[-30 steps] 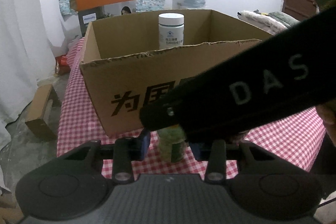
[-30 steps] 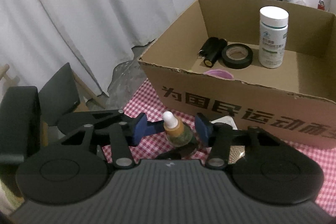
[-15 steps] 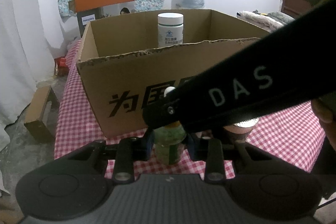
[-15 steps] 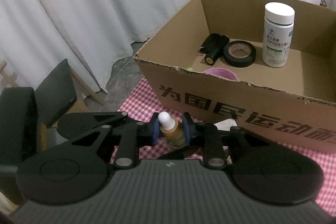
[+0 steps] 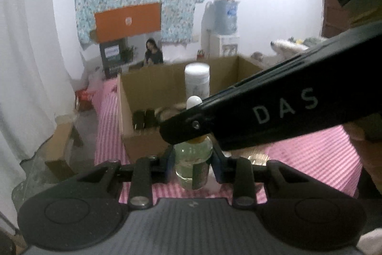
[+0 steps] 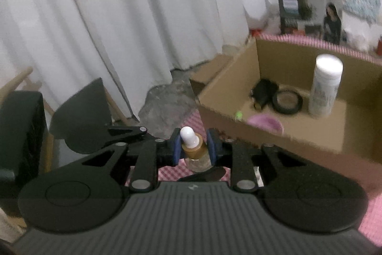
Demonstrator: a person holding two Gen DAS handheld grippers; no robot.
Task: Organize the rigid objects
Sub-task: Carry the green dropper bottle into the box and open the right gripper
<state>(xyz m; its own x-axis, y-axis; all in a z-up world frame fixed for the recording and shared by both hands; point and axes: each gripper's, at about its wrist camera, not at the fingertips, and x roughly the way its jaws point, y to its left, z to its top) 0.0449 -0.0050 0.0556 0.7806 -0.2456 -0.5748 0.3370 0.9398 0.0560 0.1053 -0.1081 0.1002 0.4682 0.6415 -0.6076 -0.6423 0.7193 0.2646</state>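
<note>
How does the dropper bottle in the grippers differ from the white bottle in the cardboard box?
The dropper bottle is clear glass with a white bulb and amber collar; the white bottle is opaque with a flat white cap. The dropper bottle is gripped by both the left gripper and the right gripper, outside the cardboard box; the white bottle stands free inside it. The dropper bottle looks shorter. Both are upright.

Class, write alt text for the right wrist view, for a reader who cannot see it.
The right gripper, jaws shut, holds a small dropper bottle above a checked tablecloth. Behind it, an open cardboard box holds a white bottle, a tape roll and a pink item.
</note>
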